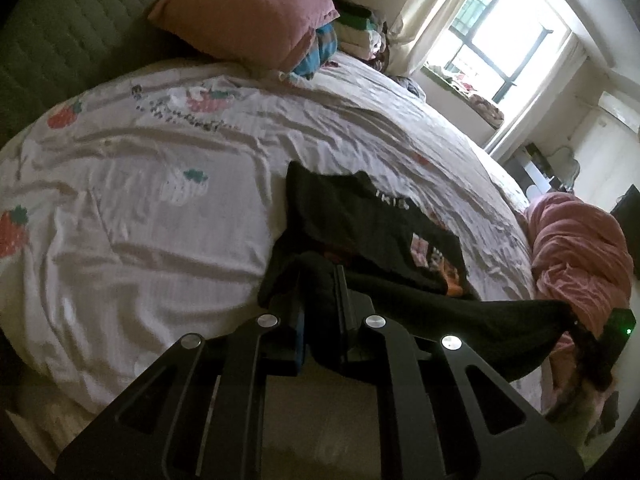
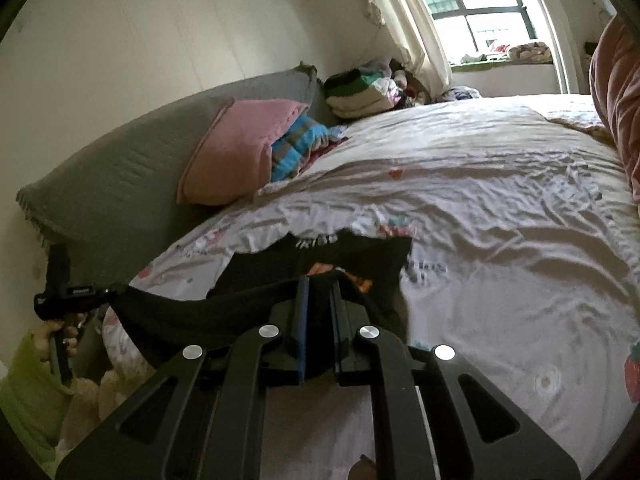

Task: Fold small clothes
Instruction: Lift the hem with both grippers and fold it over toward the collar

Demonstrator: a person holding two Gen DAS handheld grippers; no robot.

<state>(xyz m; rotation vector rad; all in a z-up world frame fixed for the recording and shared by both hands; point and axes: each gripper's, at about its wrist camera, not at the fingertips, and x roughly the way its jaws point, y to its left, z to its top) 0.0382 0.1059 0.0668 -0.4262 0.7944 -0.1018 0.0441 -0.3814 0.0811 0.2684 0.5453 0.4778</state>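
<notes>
Left wrist view shows our left gripper [image 1: 320,280] clenched on one near corner of the black shirt [image 1: 372,224]. Our right gripper [image 2: 320,284] is clamped on the other corner, so the hem stretches as a tight band between them. We judge that we hold it this way to carry the near edge over the far part, which lies on the bed [image 1: 140,208] with its print and white letters up. The sheet below is wrinkled and may drag the cloth. The pink pillow [image 1: 248,16] and the stack of folded clothes [image 2: 360,88] are well apart at the head. The pink blanket [image 1: 580,248] lies near the shirt's right side and could catch it.
</notes>
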